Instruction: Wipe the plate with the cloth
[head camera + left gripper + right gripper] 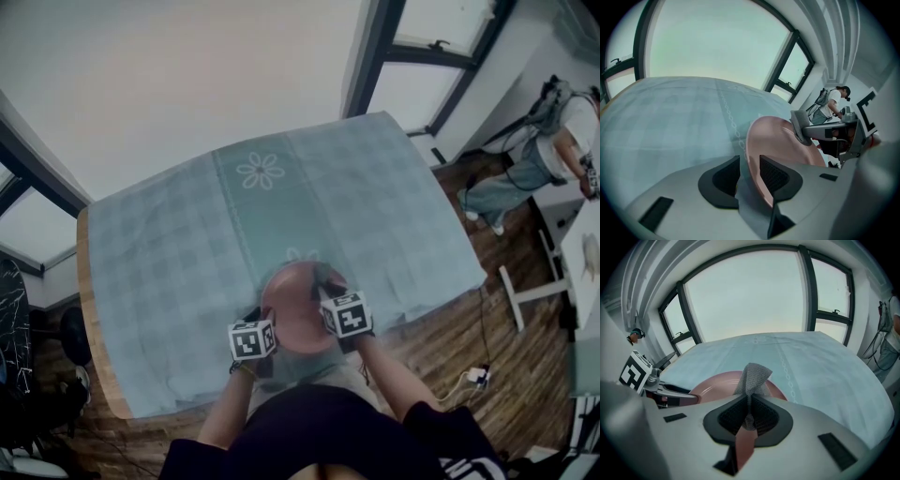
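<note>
Our counter [86, 281] wears a teal checked tablecloth [187, 234], and the pink plate [298, 309] is near its front edge. Our left gripper [750, 174] stands open astride the plate's rim. Our right gripper [749, 416] pinches the grey mesh cloth [752, 375] above the plate.

Open tablecloth [169, 244] all around plate [298, 314]
</note>
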